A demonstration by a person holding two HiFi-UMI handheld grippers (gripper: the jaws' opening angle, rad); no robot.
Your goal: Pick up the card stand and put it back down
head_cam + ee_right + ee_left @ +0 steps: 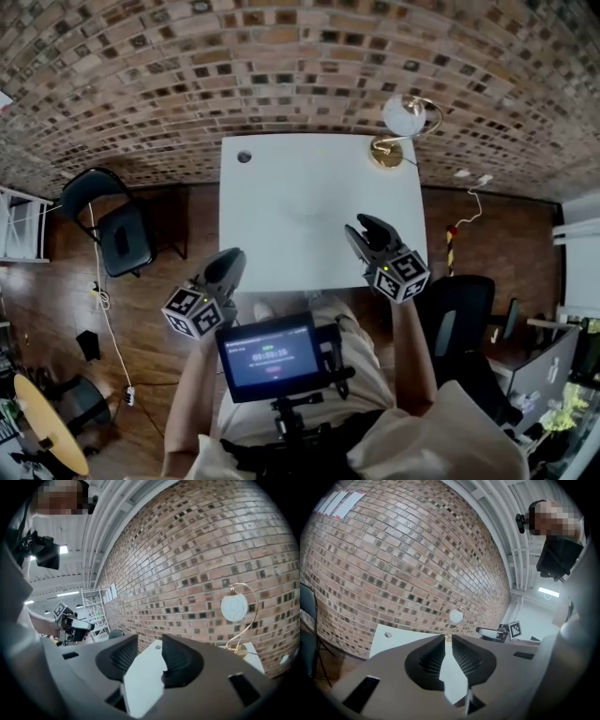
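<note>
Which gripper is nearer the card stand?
Right. The right gripper is above the table, near-right, short of the card stand; the left gripper is farther, at the near-left edge.

The table (319, 216) stands against the brick wall (281, 66). On its far right corner sits the card stand (398, 131); at the far left corner, possibly a hole (244, 157). A chair (112, 225) stands left of the table, a second chair (459, 319) near its right front.
</note>
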